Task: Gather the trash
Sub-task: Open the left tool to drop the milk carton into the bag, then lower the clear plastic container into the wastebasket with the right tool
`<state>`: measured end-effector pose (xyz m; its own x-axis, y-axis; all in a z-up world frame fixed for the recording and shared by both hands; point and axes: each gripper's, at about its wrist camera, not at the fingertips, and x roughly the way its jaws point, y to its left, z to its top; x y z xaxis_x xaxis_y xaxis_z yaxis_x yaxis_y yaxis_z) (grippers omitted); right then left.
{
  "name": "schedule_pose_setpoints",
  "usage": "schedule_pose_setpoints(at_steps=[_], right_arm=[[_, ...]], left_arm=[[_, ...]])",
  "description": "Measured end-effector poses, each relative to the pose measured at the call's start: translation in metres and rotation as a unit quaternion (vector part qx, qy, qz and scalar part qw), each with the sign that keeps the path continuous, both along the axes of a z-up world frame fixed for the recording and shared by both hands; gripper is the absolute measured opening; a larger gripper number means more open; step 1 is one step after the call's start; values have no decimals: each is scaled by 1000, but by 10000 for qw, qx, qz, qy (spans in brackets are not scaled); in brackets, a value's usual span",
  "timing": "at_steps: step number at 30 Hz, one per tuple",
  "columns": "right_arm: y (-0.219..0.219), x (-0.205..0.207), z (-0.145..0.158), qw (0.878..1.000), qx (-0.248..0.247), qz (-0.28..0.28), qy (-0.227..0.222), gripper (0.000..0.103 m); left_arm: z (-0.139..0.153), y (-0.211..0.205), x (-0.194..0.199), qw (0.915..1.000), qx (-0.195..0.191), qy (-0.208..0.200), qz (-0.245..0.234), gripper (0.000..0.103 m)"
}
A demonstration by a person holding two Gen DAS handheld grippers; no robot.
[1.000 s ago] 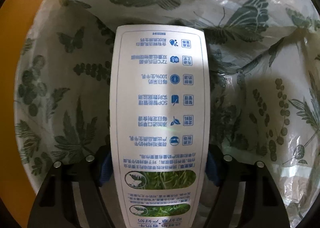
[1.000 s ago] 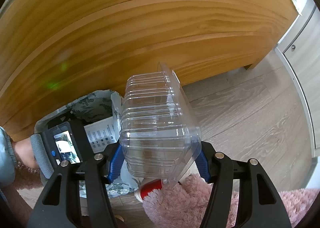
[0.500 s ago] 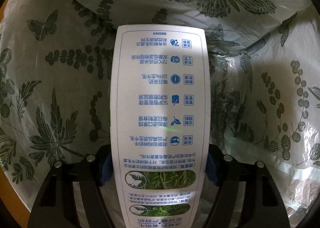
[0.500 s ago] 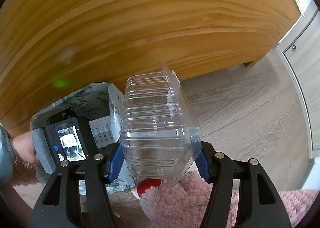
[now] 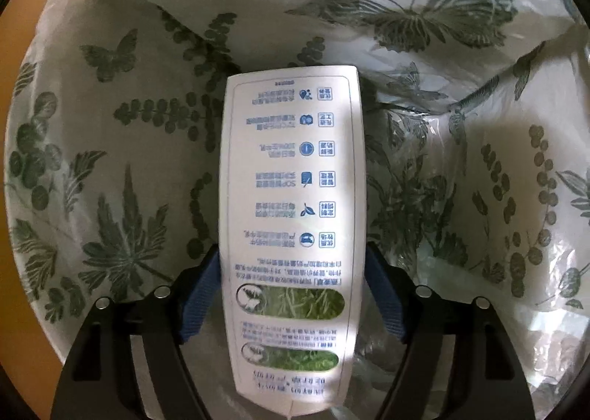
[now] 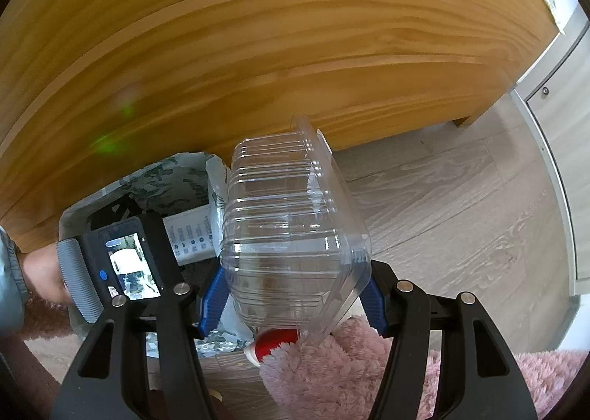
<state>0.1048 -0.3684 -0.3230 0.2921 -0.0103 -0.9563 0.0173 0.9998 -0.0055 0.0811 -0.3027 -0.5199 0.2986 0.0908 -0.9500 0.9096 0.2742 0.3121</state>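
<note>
The left tool (image 5: 293, 291) hangs over the mouth of the bin, pointing steeply down into the leaf-and-butterfly printed liner bag (image 5: 461, 169). A white milk carton (image 5: 293, 221) stands between its blue pads (image 5: 201, 294), long axis running straight along the tool's pointing line, far end deep over the bag's hollow. The jaws have just been opening: the pads now stand slightly off the carton's sides, so the grip looks released, though from this angle I cannot be sure the left pad has fully cleared. The carton lies directly above the bag, so a drop needs no sideways move.

The carton's panel carries rows of blue Chinese text with small blue icons and two green grass pictures, all upside down here; "100%" and "SOP" seem legible, the rest is too blurred.

The right tool (image 6: 291, 294) is clamped on a clear ribbed plastic tub (image 6: 291, 221), held beside the bin above wood floor (image 6: 461, 206) and a pink rug (image 6: 332, 375), well short of the bag. The left hand (image 6: 40, 272) is nearer.
</note>
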Motion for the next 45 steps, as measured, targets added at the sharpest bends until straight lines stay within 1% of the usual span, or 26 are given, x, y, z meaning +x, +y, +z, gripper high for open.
schedule_pose_setpoints(at_steps=[2,4,7,11,13,15,17,19,20,21,23,25,27,29,33,38,40,43,45], right_arm=[[0,1,-3,10000,-58,-21,45,60],[-2,2,-8,9999,-61,-80,121,60],[-3,8,-16,9995,-197,-126,228,59],[-5,15,-27,9989,-96,-234,391,59],[-7,17,-31,9988,-33,-245,428,59],[-7,19,-34,9987,4,-229,454,59],[-10,23,-36,9985,64,-235,496,59],[-14,25,-42,9982,91,-255,528,59],[-15,26,-43,9982,89,-256,538,59],[-16,27,-46,9981,78,-260,554,59],[-13,27,-47,9979,98,-269,581,59],[-15,29,-49,9978,147,-268,580,59],[-15,30,-50,9980,189,-249,556,59],[-17,31,-53,9978,194,-254,578,59],[-16,31,-59,9974,233,-284,627,59],[-14,31,-59,9974,225,-251,638,59],[-13,31,-60,9973,230,-256,653,59],[-14,30,-59,9972,256,-285,649,59],[-14,31,-57,9972,272,-285,633,59]], left_arm=[[5,2,-1,10000,-15,-13,81,75],[12,6,-2,9996,-126,-7,236,75],[20,13,0,9985,-276,111,461,75],[24,20,-7,9985,-255,129,470,75],[26,26,-11,9982,-269,190,497,72],[29,31,-14,9974,-276,327,574,62],[28,36,-16,9967,-210,397,674,58],[26,43,-16,9954,-171,507,799,46],[23,46,-17,9938,-138,626,904,38],[21,48,-16,9933,-103,661,947,31],[16,54,-16,9921,-15,706,1035,28],[14,63,-13,9889,-124,814,1239,24],[15,70,-9,9837,-297,954,1492,12],[14,78,-5,9809,-390,974,1641,10],[10,95,4,9743,-542,1075,1903,10],[3,106,10,9727,-588,1078,1970,9],[-1,107,18,9720,-596,1075,2003,9],[2,114,27,9671,-766,1068,2176,9],[14,120,29,9647,-857,999,2281,9]])
